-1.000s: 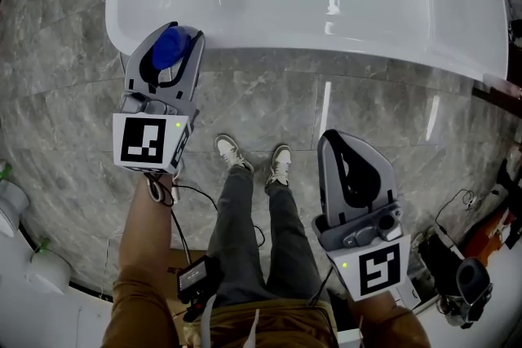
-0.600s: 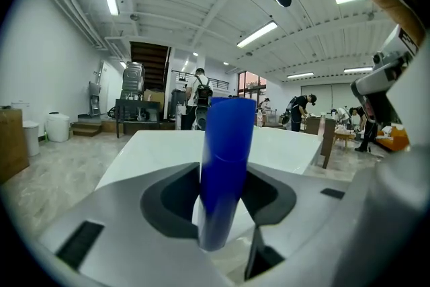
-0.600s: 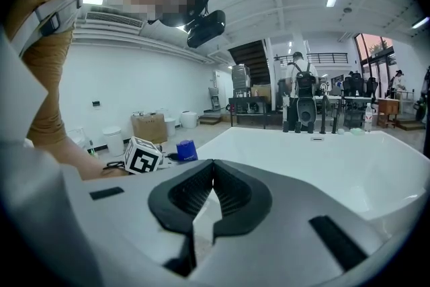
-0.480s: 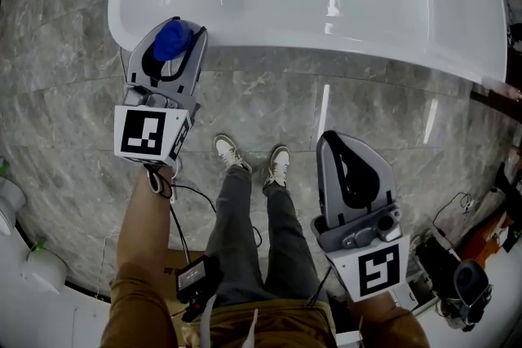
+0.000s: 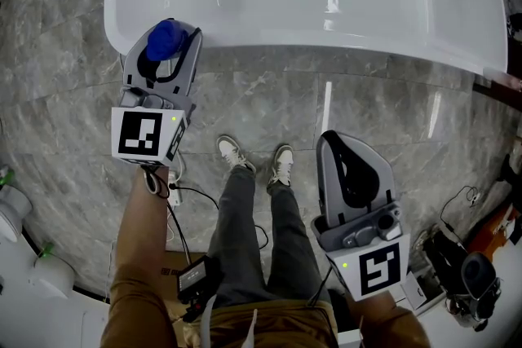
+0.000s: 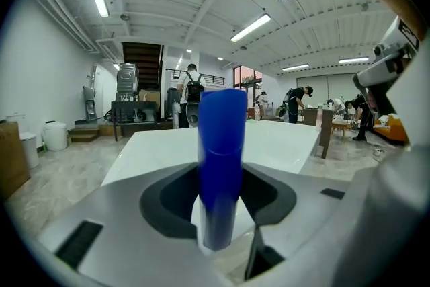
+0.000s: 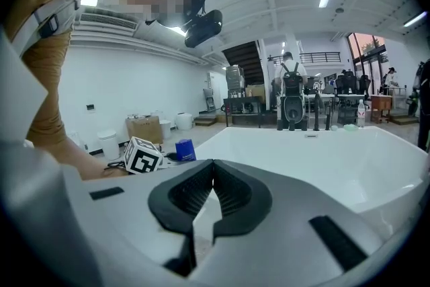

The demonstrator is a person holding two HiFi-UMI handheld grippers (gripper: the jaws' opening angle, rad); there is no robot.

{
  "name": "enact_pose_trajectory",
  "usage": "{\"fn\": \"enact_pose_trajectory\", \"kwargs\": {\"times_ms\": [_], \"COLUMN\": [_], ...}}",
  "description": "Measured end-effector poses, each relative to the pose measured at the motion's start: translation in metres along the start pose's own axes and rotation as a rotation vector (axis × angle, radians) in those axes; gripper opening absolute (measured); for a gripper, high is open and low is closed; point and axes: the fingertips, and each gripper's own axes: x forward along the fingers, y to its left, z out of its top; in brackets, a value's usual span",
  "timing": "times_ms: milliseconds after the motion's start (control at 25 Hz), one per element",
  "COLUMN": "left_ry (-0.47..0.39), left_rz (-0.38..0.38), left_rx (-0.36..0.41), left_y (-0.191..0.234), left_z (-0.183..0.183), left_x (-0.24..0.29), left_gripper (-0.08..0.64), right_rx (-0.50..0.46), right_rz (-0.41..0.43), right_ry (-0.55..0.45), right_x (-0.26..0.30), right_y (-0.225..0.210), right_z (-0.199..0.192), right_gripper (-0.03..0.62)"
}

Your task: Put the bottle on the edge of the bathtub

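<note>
Head view: left gripper (image 5: 167, 32) fingers (image 5: 194, 53) clamp the bottle (image 5: 165, 40) at the bathtub (image 5: 326, 53) edge; right gripper (image 5: 333, 141) fingers (image 5: 378, 167) closed over floor (image 5: 269, 94).

Right gripper (image 7: 213, 168) with jaws closed together, nothing between them, white bathtub (image 7: 322, 158) just beyond, left gripper's marker cube (image 7: 143, 155) at left, blue bottle (image 7: 185, 149) beside it, tan sleeve (image 7: 47, 77) at the left edge, cardboard box (image 7: 144, 128) by the far wall

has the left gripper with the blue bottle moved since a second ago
No. The left gripper and blue bottle sit at the same corner of the bathtub rim.
</note>
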Motion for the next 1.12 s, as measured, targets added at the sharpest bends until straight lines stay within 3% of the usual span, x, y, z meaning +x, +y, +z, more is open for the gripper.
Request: {"fn": "enact_pose_trajectory", "kwargs": {"times_ms": [1120], "left_ry": [-0.057], "left_rz": [-0.020], "left_rx": [0.013], "left_y": [-0.009], "left_z": [0.009], "left_x": [0.004], "left_gripper": [0.244], "right_rx": [0.007], "right_rz": [0.014], "right_ry": [0.008], "right_x": [0.005], "right_y": [0.003], "right_z": [-0.012], "right_gripper": [0.005]}}
